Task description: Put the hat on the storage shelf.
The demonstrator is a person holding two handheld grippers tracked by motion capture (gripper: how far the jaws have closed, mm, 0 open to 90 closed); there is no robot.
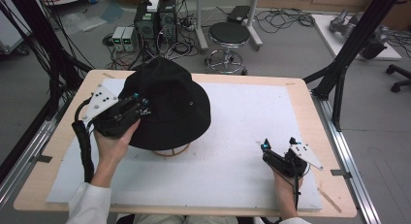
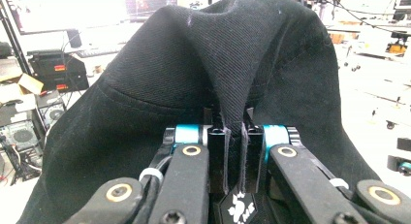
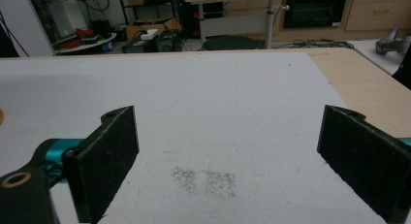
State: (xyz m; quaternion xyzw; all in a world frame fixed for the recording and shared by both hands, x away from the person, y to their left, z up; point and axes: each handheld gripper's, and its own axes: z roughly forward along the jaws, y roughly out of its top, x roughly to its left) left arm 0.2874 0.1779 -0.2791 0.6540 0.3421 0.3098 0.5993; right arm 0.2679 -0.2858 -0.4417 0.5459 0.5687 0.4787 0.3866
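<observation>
So the left gripper (image 1: 140,105) has a fold of the black bucket hat (image 1: 169,105) pinched, hat on its wooden stand (image 1: 169,151) near the surface's far-left corner. Right gripper (image 1: 278,149) idles wide open near-right. Looks barely started.

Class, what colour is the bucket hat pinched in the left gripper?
Black. The bucket hat shows best in the left gripper view, a fold clamped by the left gripper.

Pretty even indoor light from above, soft shadows on the white mat (image 1: 232,136). Windows blow out behind the black hat (image 2: 232,54) in the left gripper view. Everything's a bit soft and low-res.
</observation>
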